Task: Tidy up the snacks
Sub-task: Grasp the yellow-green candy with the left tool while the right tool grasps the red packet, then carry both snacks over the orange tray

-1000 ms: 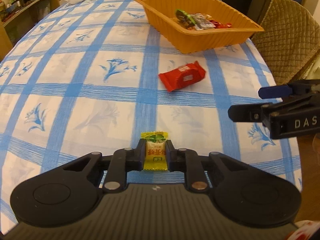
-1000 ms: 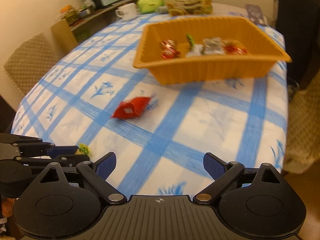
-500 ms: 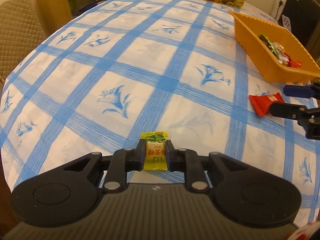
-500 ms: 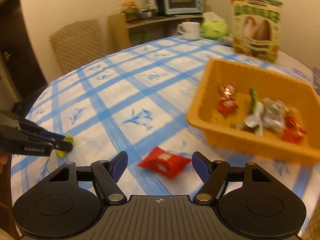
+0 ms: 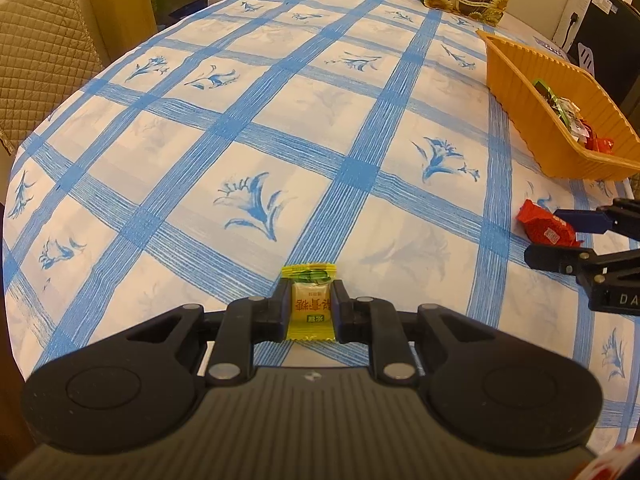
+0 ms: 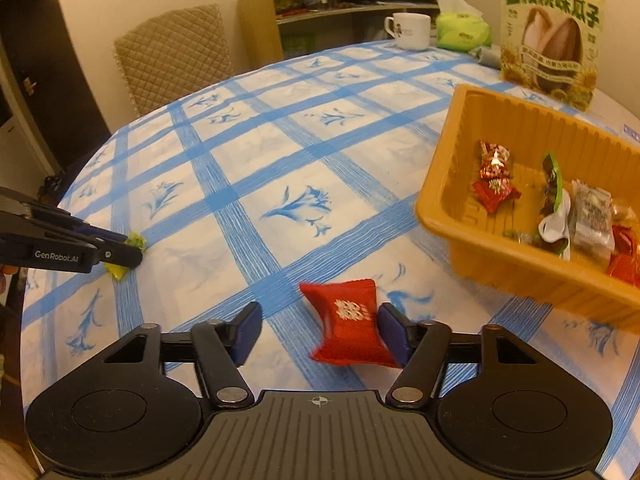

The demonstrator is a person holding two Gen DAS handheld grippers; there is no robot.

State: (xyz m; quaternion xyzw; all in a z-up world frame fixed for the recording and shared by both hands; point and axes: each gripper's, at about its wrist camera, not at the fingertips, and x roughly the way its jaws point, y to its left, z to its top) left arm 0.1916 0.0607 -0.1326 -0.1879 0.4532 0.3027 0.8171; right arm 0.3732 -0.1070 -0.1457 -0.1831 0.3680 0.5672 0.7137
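The left gripper (image 5: pixel 310 304) was clamped on a small yellow wrapped candy (image 5: pixel 308 307), holding it between its black fingers just over the table (image 5: pixel 256 128) with its blue-checked floral cloth. From the right wrist view that candy showed as a yellow-green scrap at the left gripper's tip, at the near left of the table.

The right gripper (image 6: pixel 320 334) was closing around a red pillow-shaped snack packet (image 6: pixel 349 326) lying on the cloth; its right blue pad touched the packet's edge, while the left pad (image 6: pixel 245 332) stood apart from it.

The orange ribbed plastic tray (image 6: pixel 448 184) sat to the right, just beyond the red packet, holding several wrapped snacks. A large sunflower-seed bag (image 6: pixel 552 32) stood behind it, and a white mug (image 6: pixel 410 30) stood at the far edge.
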